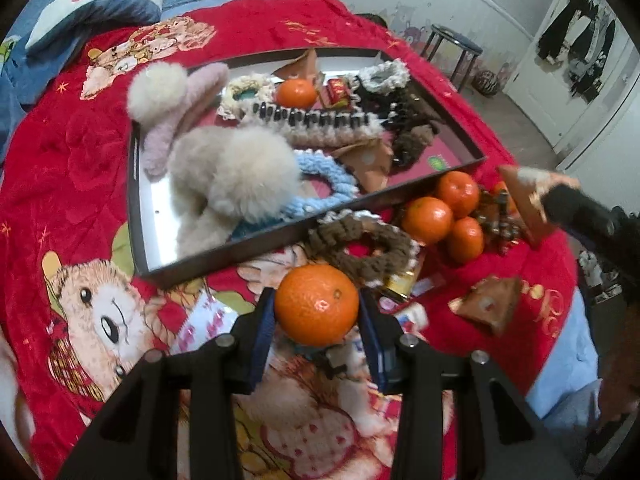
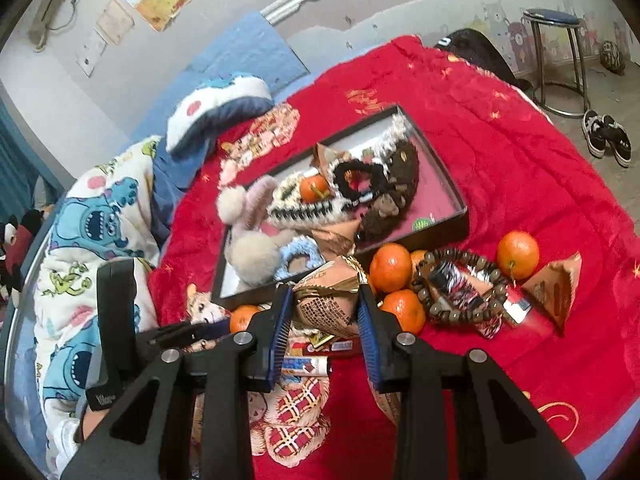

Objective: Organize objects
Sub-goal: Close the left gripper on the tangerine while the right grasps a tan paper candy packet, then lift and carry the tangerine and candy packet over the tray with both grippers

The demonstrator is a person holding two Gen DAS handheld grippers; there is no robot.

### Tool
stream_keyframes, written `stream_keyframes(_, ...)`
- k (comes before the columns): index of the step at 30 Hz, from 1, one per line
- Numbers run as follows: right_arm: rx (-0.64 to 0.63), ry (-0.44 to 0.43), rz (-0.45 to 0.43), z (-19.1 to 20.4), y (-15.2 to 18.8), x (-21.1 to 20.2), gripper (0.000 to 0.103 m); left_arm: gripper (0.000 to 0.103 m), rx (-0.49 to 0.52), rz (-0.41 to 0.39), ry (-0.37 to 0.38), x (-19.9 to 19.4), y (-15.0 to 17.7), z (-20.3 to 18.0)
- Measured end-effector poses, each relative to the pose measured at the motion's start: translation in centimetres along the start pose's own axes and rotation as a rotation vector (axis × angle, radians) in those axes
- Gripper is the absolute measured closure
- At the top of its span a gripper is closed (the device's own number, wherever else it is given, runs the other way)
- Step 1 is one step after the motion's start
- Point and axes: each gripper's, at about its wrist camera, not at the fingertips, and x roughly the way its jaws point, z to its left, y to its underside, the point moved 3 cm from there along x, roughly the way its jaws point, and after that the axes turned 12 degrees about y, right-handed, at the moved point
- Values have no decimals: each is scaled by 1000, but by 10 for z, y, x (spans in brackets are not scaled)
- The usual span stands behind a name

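1. The left claw is clamped on a mandarin, its blue pads pressed against both sides of the fruit, held above the red quilt on the bed.
2. The right claw grips a brown triangular snack packet between its pads, raised off the quilt.
3. Just under the right claw lie small sweet wrappers on the quilt's teddy-bear print.
4. Just beyond the left claw lies a brown knitted scrunchie, touching the near wall of the dark tray.
5. To the right of it three mandarins sit clustered against the tray's corner; a wooden bead bracelet lies beside them, looped around a small packet.
6. Another mandarin and another triangular packet lie further right, apart from the tray.
7. The tray holds fluffy pompom hair clips, a blue scrunchie, a beaded scrunchie, one mandarin and dark scrunchies at the far end.
8. Beyond the bed stands a stool, with shoes on the floor.
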Motion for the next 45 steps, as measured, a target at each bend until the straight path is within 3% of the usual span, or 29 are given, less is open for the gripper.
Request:
stream_keyframes(8, 4, -34, -53, 0, -9, -21, 72, 64, -2, -33, 30, -18, 3, -10)
stream_keyframes(24, -59, -55, -137, 8, -35, -52, 72, 64, 20, -141, 108, -57, -32, -16)
stream_keyframes(32, -107, -71, -138, 28, -51, -51, 72, 64, 63, -215, 116, -91, -79, -20)
stream_keyframes(39, -168, -80, -167, 45, -82, -55, 72, 64, 107, -282, 63, -111, -123, -23)
stream_keyframes(45, -190, -33, -191, 43, -105, -53, 72, 64, 141, -296, 35, -115, -150, -25)
